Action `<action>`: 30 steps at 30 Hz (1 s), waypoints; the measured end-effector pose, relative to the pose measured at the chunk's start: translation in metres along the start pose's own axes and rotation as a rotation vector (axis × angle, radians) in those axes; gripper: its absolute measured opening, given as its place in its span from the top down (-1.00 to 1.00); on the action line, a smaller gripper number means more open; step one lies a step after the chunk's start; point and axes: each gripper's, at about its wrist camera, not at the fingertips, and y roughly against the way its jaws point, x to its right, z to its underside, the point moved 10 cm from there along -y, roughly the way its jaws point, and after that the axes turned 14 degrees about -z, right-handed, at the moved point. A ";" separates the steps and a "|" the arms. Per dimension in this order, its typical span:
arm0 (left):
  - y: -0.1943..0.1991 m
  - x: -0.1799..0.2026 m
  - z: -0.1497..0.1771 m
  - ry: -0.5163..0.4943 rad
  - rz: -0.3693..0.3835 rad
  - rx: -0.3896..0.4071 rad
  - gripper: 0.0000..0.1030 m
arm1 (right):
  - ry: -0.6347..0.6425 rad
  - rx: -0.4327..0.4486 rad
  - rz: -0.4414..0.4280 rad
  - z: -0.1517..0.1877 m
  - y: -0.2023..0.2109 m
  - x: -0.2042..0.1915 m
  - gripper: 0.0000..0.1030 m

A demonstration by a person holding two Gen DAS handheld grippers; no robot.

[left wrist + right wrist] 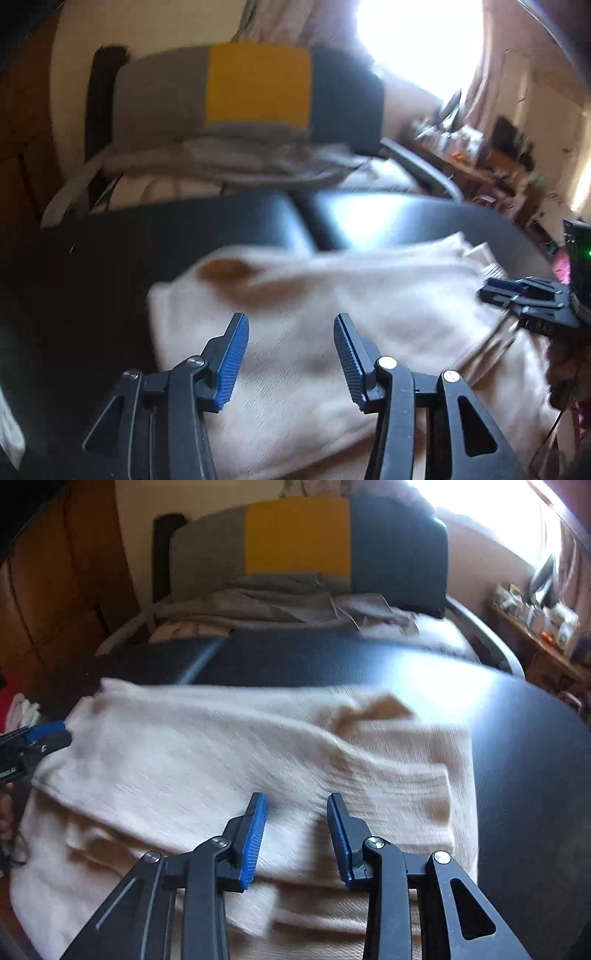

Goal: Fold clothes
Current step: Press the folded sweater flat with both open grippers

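Nearest, the left gripper (291,321) and the right gripper (296,800) both hang released, jaws spread with nothing between them, over the cream garment (229,753). It lies partly folded on the black table (524,760), layers stacked at the near edge. Motion blur hides the seams, so probably best to pinch only the top layer's edge and carry both sides across evenly. Beyond sits a chair with grey clothes (258,605).

Left gripper (291,325) and right gripper (296,803) hover, jaws apart.

Black table (517,760); grey-yellow-navy cushion (299,535) behind
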 end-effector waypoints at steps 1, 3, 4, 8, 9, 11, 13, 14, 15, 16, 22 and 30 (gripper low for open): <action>-0.003 0.005 -0.005 -0.019 0.001 0.005 0.04 | 0.025 0.015 -0.029 -0.008 0.002 -0.011 0.21; -0.015 0.017 -0.012 -0.069 -0.004 -0.001 0.04 | 0.088 0.016 -0.064 -0.019 -0.003 -0.031 -0.12; -0.023 0.021 -0.012 -0.092 -0.014 -0.016 0.03 | 0.126 0.005 -0.073 -0.022 -0.009 -0.040 -0.20; -0.060 0.018 0.015 -0.097 -0.043 -0.085 -0.16 | 0.205 -0.081 -0.044 -0.027 -0.048 -0.045 -0.31; -0.061 0.013 0.015 -0.059 -0.023 -0.085 -0.23 | 0.178 -0.062 -0.058 -0.025 -0.052 -0.038 -0.43; -0.066 0.005 0.014 -0.005 0.013 -0.098 -0.33 | 0.127 -0.027 -0.085 -0.021 -0.060 -0.024 -0.70; -0.072 0.004 0.010 -0.016 -0.003 -0.086 -0.40 | 0.120 -0.029 -0.089 -0.022 -0.063 -0.023 -0.72; -0.076 0.004 0.008 -0.024 -0.014 -0.081 -0.44 | 0.117 -0.030 -0.090 -0.022 -0.064 -0.023 -0.73; -0.080 0.003 0.006 -0.022 -0.020 -0.079 -0.46 | 0.123 -0.031 -0.080 -0.023 -0.066 -0.023 -0.73; -0.083 0.002 0.004 -0.020 -0.026 -0.077 -0.47 | 0.129 -0.032 -0.070 -0.025 -0.068 -0.023 -0.74; -0.109 -0.007 -0.019 -0.024 -0.050 -0.073 -0.60 | 0.106 -0.027 -0.060 -0.034 -0.075 -0.019 -0.75; -0.075 -0.017 -0.016 -0.163 -0.109 -0.127 -0.44 | 0.095 -0.045 -0.069 -0.043 -0.077 -0.021 -0.76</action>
